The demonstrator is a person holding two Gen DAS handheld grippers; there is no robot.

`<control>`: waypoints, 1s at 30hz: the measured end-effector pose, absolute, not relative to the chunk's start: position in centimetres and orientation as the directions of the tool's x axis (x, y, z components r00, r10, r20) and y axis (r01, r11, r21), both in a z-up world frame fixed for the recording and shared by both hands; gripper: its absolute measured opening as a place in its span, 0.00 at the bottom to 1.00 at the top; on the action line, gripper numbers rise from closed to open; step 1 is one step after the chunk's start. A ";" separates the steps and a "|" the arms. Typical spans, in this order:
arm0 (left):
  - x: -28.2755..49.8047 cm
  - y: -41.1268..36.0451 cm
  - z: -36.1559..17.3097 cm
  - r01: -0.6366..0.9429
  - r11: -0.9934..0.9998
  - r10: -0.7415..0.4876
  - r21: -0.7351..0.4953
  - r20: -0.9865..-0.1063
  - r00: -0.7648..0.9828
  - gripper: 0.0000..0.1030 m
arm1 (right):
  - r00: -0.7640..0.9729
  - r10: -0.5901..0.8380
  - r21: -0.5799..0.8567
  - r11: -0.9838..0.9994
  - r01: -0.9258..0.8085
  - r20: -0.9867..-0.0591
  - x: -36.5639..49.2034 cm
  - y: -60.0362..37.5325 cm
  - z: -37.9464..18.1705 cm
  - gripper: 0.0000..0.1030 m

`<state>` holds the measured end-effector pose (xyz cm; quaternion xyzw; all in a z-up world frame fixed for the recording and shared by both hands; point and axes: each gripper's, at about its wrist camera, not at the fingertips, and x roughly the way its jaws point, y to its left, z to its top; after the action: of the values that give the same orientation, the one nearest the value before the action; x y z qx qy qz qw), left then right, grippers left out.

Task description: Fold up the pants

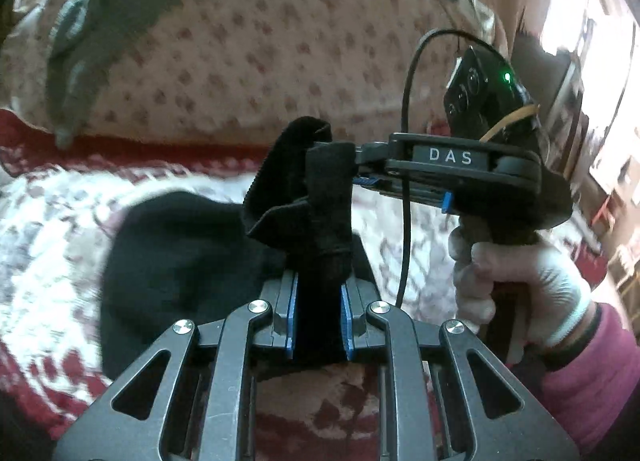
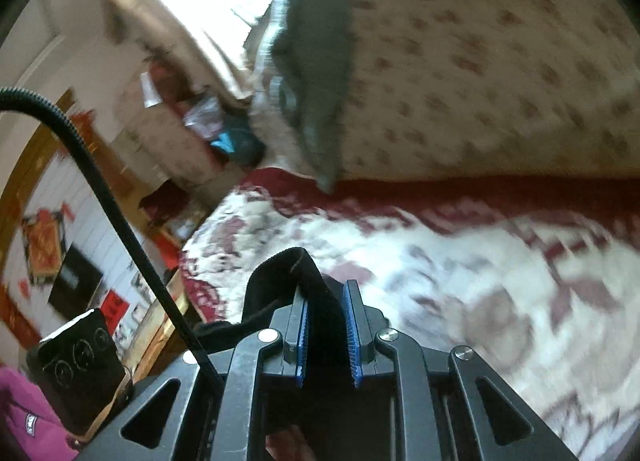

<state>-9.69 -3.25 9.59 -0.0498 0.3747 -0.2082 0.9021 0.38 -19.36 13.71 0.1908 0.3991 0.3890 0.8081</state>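
Both the left tool (image 1: 319, 307) and right tool (image 2: 329, 331) clench the black pants (image 1: 168, 261) together above the bed (image 1: 60, 197), seemingly matching edges for a fold.

Your left claw (image 1: 318, 313) hides the part of the black pants (image 1: 168, 261) between its pads, and the bottom edge cuts its frame. The bedspread (image 2: 460, 281) and the grey garment (image 2: 320, 73) are blurred. The room at left is too smeared to read.
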 end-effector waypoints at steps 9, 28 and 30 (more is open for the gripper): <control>-10.0 -3.1 9.2 0.440 0.818 -0.566 -0.371 -0.658 0.497 0.47 | 0.508 0.683 0.668 0.700 -0.251 -0.525 -1.3 -26.6 11.1 0.38; -8.8 7.0 10.0 0.252 0.943 -0.332 -0.218 -0.685 0.649 0.47 | 0.465 0.661 0.613 0.740 -0.275 -0.589 -6.8 -24.6 12.9 0.59; -8.0 7.4 9.5 0.226 0.949 -0.314 -0.218 -0.691 0.651 0.47 | 0.445 0.649 0.586 0.756 -0.290 -0.617 -6.4 -23.5 12.5 0.59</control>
<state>-7.97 7.40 9.54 -0.0560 0.3903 -0.1490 0.9068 -6.36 -23.53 12.52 0.2023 0.4434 0.2846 0.8255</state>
